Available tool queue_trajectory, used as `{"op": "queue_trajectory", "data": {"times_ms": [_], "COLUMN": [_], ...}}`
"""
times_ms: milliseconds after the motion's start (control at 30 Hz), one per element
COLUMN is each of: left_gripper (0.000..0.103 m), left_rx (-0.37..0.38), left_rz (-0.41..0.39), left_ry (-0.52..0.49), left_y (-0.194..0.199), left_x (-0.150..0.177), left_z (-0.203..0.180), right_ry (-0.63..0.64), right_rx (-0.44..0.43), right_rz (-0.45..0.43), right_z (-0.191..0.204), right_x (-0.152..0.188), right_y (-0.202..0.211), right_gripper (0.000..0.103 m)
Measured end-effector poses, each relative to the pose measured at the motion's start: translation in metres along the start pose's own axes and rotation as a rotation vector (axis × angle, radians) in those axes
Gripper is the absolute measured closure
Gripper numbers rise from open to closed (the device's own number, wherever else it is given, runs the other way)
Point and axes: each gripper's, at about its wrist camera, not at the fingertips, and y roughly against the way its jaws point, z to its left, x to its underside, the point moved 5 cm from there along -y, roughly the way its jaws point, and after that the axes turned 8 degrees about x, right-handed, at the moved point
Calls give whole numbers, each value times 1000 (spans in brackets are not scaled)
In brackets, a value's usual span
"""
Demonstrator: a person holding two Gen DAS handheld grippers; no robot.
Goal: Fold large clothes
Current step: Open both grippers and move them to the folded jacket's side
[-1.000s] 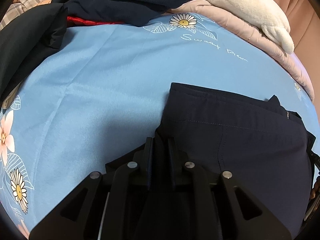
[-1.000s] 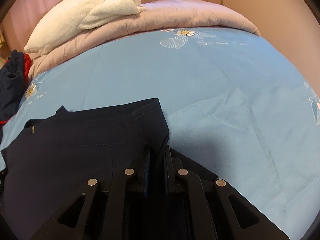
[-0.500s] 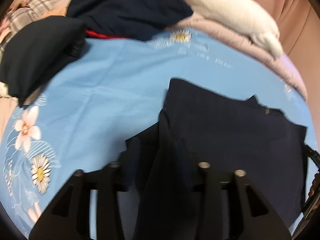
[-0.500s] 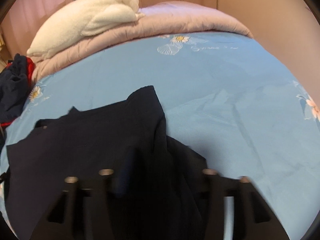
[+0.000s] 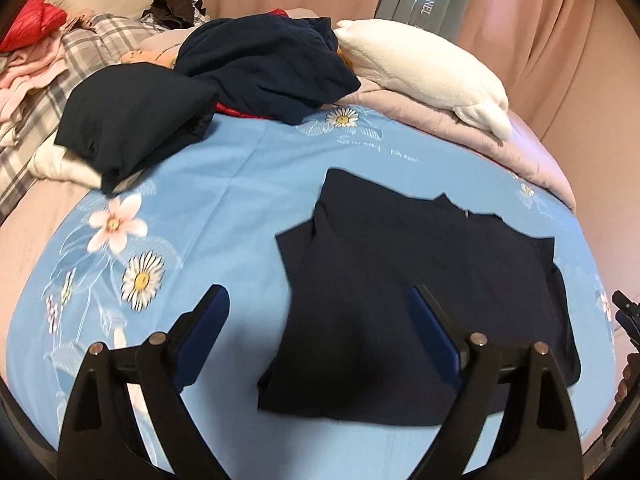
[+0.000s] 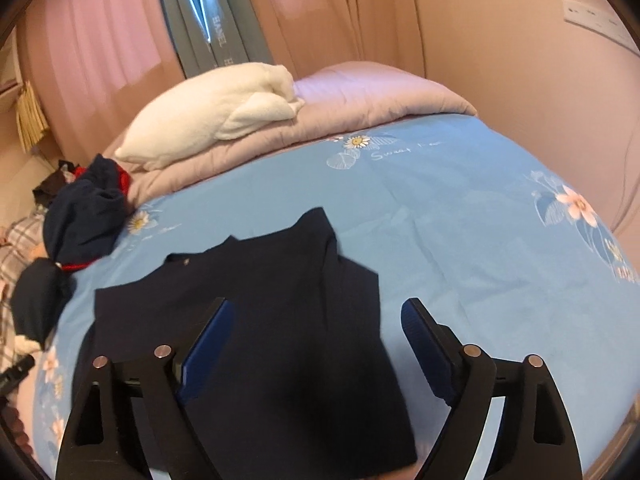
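At the far left of the left wrist view, a heap of plaid and pink laundry [image 5: 44,60] lies well away from the dark navy garment [image 5: 420,292], which serves here as the landmark. Nearer it, to its upper left, sits a folded dark bundle [image 5: 132,120] with a crumpled navy top [image 5: 268,68] behind. The garment itself rests flat on the blue floral bedsheet [image 5: 224,184], doubled over, one layer's edge showing along its left side.

A second ago both tools were pinched together on the garment's near edge; half a second ago the cloth was slipping from them. Now the left tool [image 5: 318,312] has its jaws spread and still opening, nothing pressed between the pads, with the garment lying below and beyond. The right tool [image 6: 316,328] is the same: jaws opening, clear of the cloth, which lies beneath them. Both have drawn back and up from the garment.

Beyond the garment to the upper right lie a white plush blanket [image 6: 216,116] and a lilac quilt [image 6: 360,92].

This fold looks released and settled. The next move likely calls for regrasping an edge for another fold, or setting the garment aside.
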Motion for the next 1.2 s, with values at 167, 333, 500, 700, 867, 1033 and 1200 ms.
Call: {"op": "queue_trajectory", "data": {"times_ms": [167,333,500,700,867,1033,1200], "left_gripper": [12,12,12,12,12,12,12], "left_rx": [16,37,23,46,75,108,109], "left_rz": [6,21,42,61,64,74,75], "left_ry": [21,60,93,131,143,163,194], "left_y": [8,5,-8,-19,-29,-43,-60], "left_x": [31,57,79,92,94,94,93], "left_z": [5,10,16,20,16,12,15], "right_ry": [-3,-4,-10,-26,-48,-76,-118], "right_rx": [11,36,46,54,50,33,2], "right_rz": [-11,-15,-6,24,43,65,113], "right_z": [1,3,4,0,-4,-3,-5], "right_x": [32,60,80,100,106,111,118], "right_y": [18,31,31,27,24,12,-10], "right_gripper": [17,17,17,17,17,17,17]}}
